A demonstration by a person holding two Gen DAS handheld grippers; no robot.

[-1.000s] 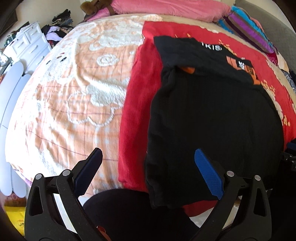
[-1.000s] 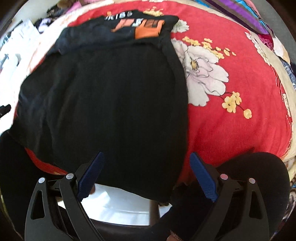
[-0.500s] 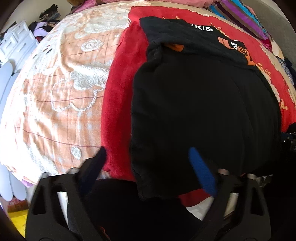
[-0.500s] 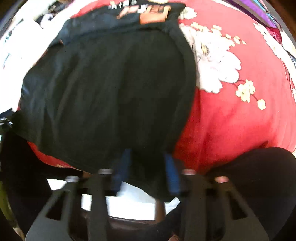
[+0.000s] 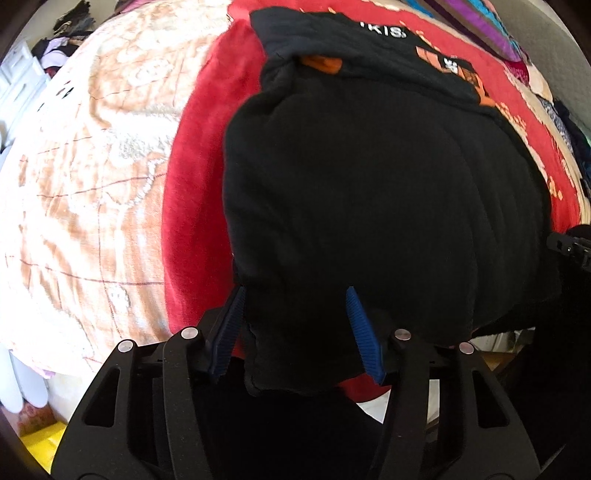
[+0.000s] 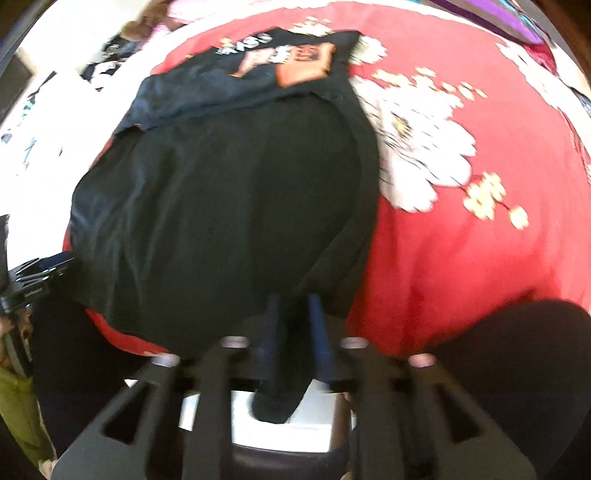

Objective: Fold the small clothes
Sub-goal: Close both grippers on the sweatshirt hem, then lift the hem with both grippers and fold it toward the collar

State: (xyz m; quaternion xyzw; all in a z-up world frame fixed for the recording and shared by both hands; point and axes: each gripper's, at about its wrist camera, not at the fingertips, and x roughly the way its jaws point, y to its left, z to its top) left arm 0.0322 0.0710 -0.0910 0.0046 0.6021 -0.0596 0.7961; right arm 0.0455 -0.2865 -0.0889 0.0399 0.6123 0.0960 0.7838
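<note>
A black T-shirt (image 5: 369, 177) with an orange and white print lies on a red flowered blanket (image 5: 192, 192), its top part folded back. It also shows in the right wrist view (image 6: 236, 206). My left gripper (image 5: 295, 295) straddles the shirt's near left hem corner, its blue pads still apart with the cloth between them. My right gripper (image 6: 293, 299) is shut on the shirt's near right hem corner, and a bit of black cloth hangs below the pads.
A peach and white blanket (image 5: 81, 166) covers the bed's left half. Striped pillows (image 5: 480, 26) lie at the head. The red blanket with white flowers (image 6: 461, 221) spreads right of the shirt. The bed's near edge is just under both grippers.
Both grippers moved forward onto the shirt's near hem. The right one went from wide open to shut on the cloth. The left one narrowed around its corner.
</note>
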